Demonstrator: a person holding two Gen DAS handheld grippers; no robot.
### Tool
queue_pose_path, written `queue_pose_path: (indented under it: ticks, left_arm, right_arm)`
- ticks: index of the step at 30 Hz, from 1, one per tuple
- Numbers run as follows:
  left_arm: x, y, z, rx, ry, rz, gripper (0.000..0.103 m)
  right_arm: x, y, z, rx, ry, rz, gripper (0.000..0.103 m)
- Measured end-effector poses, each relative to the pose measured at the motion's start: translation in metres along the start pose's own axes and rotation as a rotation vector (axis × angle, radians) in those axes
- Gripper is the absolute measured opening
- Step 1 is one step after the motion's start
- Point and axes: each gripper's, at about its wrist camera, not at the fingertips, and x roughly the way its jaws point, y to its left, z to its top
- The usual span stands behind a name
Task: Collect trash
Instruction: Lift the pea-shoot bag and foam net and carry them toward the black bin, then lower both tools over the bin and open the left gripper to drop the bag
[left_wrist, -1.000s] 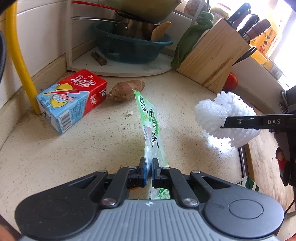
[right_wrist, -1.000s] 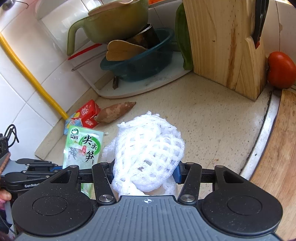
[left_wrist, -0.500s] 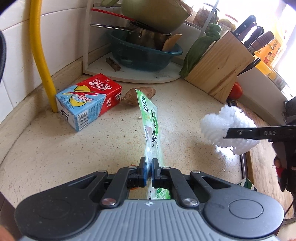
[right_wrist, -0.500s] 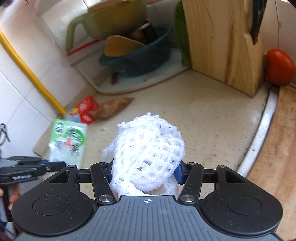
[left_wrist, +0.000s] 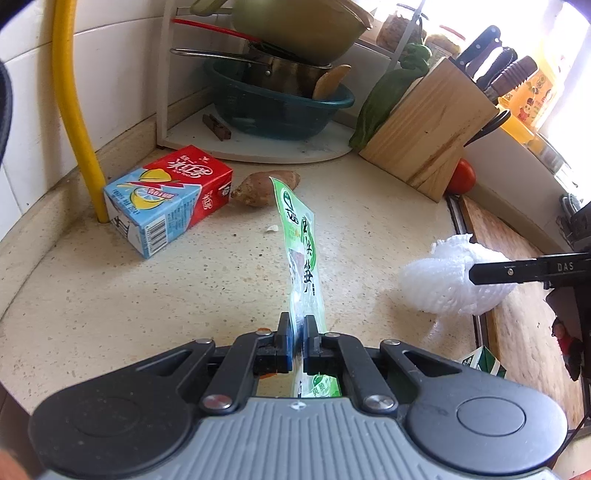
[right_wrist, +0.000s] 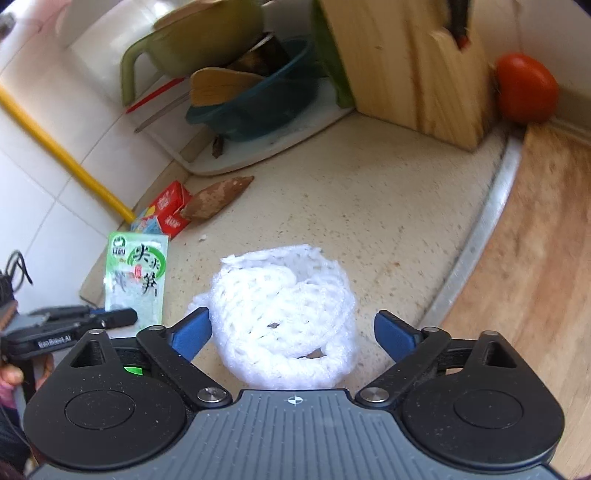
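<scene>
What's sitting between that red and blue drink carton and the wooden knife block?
A sweet potato lies beside the carton; past it, bare counter up to the knife block, per the left wrist view.

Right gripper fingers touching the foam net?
Apart. Right wrist view: both blue pads stand spread, counter showing between them and the foam net.

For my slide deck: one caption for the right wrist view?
Right tongs open around white foam net; left tongs hold green snack packet.

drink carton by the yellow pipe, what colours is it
Red and light blue drink carton with yellow lemon artwork; clearest in the left wrist view.
</scene>
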Motion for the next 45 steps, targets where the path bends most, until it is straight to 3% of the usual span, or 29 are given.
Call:
queue_pose_path:
  ticks: [1, 2, 3, 8, 19, 28, 36, 45]
  left_arm:
    - [0.0, 0.0, 0.0, 0.001, 0.0, -0.002, 0.004]
    - [0.0, 0.0, 0.0, 0.002, -0.001, -0.005, 0.004]
    - [0.0, 0.0, 0.0, 0.001, -0.002, -0.009, 0.004]
    - [-0.001, 0.002, 0.001, -0.022, -0.015, -0.025, 0.004]
    - [-0.031, -0.001, 0.002, -0.035, -0.091, 0.01, 0.004]
    - [-0.076, -0.001, -0.017, -0.072, -0.168, 0.107, 0.004]
    - [-0.123, -0.001, -0.054, -0.155, -0.221, 0.234, 0.004]
    - [-0.174, 0.008, -0.112, -0.27, -0.265, 0.377, 0.004]
  right_arm:
    - [-0.001, -0.001, -0.001, 0.005, -0.006, -0.003, 0.085]
    - [-0.002, -0.001, -0.001, 0.009, -0.007, -0.004, 0.072]
    - [-0.003, -0.002, -0.001, 0.021, -0.006, 0.003, 0.068]
    - [-0.012, -0.006, 0.003, 0.069, -0.048, 0.034, 0.058]
    - [-0.025, 0.011, 0.017, 0.039, -0.118, 0.105, 0.058]
    - [-0.03, 0.036, 0.024, -0.03, -0.131, 0.19, 0.058]
    - [-0.017, 0.076, 0.021, -0.127, -0.065, 0.306, 0.058]
    - [0.018, 0.148, -0.001, -0.263, 0.082, 0.451, 0.058]
